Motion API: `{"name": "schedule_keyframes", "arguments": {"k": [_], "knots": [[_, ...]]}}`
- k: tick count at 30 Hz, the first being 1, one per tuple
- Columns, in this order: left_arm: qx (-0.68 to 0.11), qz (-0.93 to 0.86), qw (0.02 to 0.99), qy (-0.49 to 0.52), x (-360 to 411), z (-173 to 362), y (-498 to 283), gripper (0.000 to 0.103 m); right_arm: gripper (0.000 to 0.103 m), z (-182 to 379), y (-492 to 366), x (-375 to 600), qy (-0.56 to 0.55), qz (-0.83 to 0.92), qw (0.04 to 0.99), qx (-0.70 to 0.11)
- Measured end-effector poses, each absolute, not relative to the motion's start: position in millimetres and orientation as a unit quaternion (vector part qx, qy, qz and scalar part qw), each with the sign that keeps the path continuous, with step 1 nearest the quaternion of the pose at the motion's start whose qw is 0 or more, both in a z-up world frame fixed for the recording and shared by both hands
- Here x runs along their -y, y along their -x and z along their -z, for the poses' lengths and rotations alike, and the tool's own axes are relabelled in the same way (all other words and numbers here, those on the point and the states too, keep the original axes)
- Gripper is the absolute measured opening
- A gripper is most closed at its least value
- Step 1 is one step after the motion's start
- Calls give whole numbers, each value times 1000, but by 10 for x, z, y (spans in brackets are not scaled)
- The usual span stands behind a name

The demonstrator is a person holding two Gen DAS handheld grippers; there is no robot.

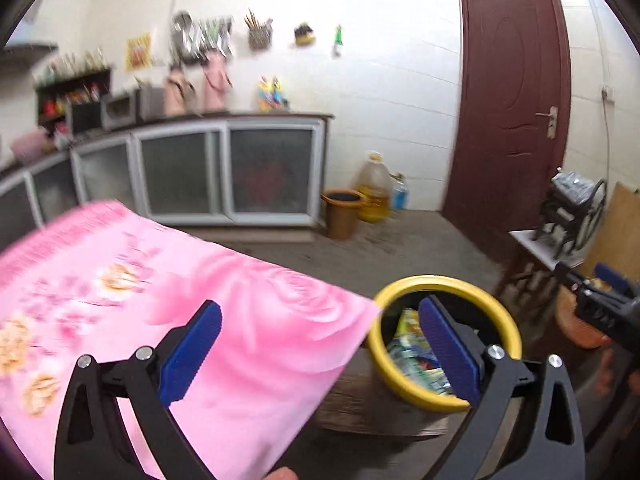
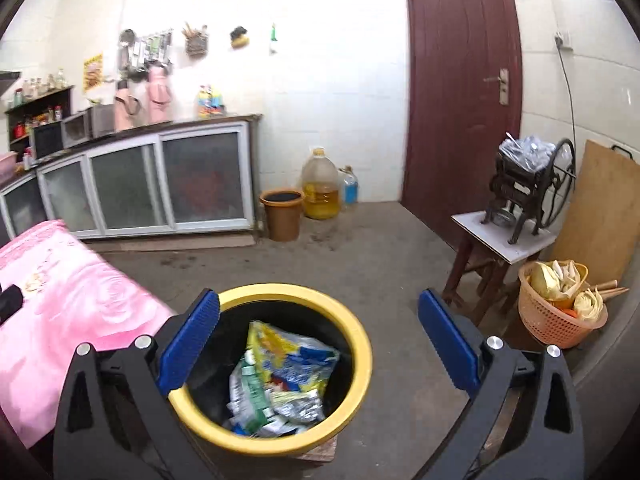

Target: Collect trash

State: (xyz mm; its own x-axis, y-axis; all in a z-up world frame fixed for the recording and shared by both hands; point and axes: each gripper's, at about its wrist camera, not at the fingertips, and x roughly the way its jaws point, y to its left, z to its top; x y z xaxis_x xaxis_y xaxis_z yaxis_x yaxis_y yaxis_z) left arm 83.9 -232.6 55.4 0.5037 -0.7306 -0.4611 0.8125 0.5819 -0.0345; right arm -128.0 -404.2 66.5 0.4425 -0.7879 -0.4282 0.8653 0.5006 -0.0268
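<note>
The left gripper point(image 1: 320, 334), black-armed with blue ribbed pads, stands spread wide with nothing between its fingers; its left pad point(image 1: 191, 354) hangs over the pink rose-patterned cloth point(image 1: 160, 300) on the near left, its right pad point(image 1: 450, 350) over the mouth of the round bin with a yellow rim and black inside point(image 1: 440, 282). The right gripper point(image 2: 319, 336) is equally wide apart and empty, poised above the same bin point(image 2: 352, 320), which sits just beside the right edge of the cloth point(image 2: 72, 300). In the left wrist view the right gripper shows at the far right edge point(image 1: 608, 304).

Inside the bin lies the trash: crumpled yellow, blue and green foil snack wrappers point(image 2: 280, 380), heaped against the bin's near right wall; in the left wrist view they peek out beside the right pad point(image 1: 408, 344). The bin rests on a low brownish block point(image 1: 360, 404).

To the right stands a small white-topped wooden stool point(image 2: 504, 240) carrying a dark hand-cranked iron machine point(image 2: 524, 188), with an orange plastic basket of pale husks point(image 2: 560, 308) near its foot. Farther off, on the grey concrete floor point(image 2: 360, 248), a brown bucket point(image 2: 282, 214), a large yellow oil jug point(image 2: 320, 188) and a small blue-filled bottle point(image 2: 349, 188) line the white tiled wall, between the glass-fronted counter cabinet point(image 2: 160, 184) on the left and the dark red door point(image 2: 460, 80) on the right.
</note>
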Motion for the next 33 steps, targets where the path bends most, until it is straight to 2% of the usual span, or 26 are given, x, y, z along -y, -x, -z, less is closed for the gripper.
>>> {"name": "schedule_keyframes", "arguments": {"k": [7, 15, 23, 33], "knots": [[-177, 409, 890, -98, 1811, -626, -457, 95, 95, -706, 1420, 3402, -105, 535, 823, -162], [-155, 360, 915, -91, 1135, -603, -184, 95, 95, -736, 1482, 2749, -56, 508, 849, -131], [-211, 286, 932, -69, 712, -493, -71, 95, 95, -646, 1488, 2422, -49, 464, 873, -142], [-226, 234, 945, -40, 465, -411, -45, 95, 95, -487, 1400, 2320, -47, 436, 883, -169]]}}
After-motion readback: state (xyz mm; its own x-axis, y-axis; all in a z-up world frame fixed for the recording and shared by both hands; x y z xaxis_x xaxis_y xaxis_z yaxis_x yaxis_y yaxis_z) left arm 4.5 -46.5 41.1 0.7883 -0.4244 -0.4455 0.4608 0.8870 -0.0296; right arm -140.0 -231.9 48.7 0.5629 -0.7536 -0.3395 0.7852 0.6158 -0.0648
